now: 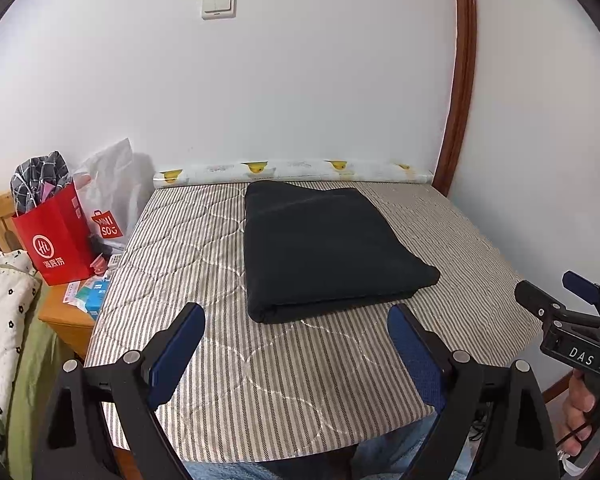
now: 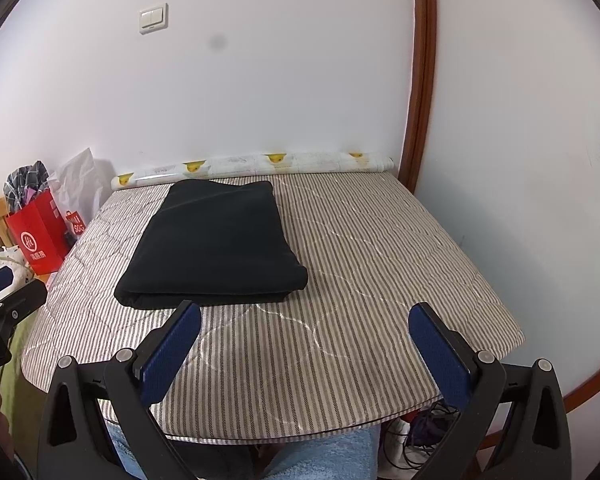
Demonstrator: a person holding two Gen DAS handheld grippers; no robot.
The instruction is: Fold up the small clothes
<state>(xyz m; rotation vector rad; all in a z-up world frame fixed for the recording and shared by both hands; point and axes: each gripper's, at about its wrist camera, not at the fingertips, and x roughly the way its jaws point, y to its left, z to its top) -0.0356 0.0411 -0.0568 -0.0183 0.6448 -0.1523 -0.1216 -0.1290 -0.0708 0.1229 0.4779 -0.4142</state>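
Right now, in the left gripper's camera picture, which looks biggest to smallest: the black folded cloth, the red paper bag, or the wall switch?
1. Black folded cloth, clearly the largest.
2. Red paper bag, off to the side.
3. Wall switch, the smallest, though it sits farthest from the camera, so its true size is unsure.

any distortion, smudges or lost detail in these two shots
Left wrist view: fisheye bends the door frame into a curve, corners vignette black, and the folded black cloth shows almost no fabric detail. Right wrist view: same bending, plus a soft grey smudge on the wall near the switch, maybe lens dirt.
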